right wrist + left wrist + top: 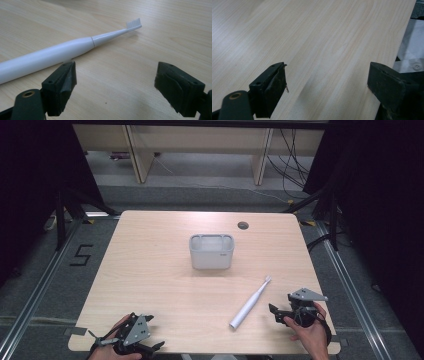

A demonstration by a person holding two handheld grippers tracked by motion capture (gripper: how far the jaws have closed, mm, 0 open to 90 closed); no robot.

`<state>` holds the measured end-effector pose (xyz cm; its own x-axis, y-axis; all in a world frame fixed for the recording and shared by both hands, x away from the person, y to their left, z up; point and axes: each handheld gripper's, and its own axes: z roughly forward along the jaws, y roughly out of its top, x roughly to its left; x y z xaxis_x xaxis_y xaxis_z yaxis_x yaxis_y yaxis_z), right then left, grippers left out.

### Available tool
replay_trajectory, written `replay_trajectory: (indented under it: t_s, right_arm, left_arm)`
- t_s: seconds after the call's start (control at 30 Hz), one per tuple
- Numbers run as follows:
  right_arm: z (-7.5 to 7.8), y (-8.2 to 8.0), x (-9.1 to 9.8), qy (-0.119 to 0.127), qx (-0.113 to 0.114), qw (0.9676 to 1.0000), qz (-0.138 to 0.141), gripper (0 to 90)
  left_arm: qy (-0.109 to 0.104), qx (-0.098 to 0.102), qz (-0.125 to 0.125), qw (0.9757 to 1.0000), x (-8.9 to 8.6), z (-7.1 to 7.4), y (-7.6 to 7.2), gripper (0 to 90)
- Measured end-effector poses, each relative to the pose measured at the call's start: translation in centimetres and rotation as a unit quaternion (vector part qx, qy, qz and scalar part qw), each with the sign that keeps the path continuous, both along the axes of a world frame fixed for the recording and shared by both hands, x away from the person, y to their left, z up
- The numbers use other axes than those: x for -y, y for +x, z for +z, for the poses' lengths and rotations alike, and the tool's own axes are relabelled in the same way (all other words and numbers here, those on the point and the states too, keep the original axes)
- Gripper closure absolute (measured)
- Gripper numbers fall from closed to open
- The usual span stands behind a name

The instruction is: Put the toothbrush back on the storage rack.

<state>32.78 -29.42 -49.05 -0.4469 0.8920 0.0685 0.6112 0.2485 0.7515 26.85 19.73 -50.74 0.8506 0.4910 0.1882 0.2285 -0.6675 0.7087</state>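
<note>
White electric toothbrush (250,303) lying flat on the light wooden table (150,270), brush head toward the far side, handle end toward the near edge, slanted. Right gripper (278,313) just beside the handle, low at the near right corner, jaws spread wide with nothing between them, not touching the brush. From the right gripper view: toothbrush (62,52) stretched across just beyond the left jaw, bristles up at the far end, bare wood between the two pads. Left gripper (150,346) down at the near left edge, well apart from the brush, held in a hand. In the left gripper view, jaws parted wide over plain tabletop (324,45), gripping nothing. Grey rectangular container (211,251) standing upright near mid-table, beyond the brush, apart from both grippers.
</note>
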Motion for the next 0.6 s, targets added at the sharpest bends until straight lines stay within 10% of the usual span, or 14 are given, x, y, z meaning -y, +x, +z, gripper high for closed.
replay_trajectory:
  t_s: [0.6]
  right_arm:
    - [0.7, -0.2, -1.3, -0.003, 0.028, 0.9993, 0.025, 28.4]
  left_arm:
    - [0.000, -0.001, 0.001, 1.0000, 0.0, -0.1, 0.0, 14.8]
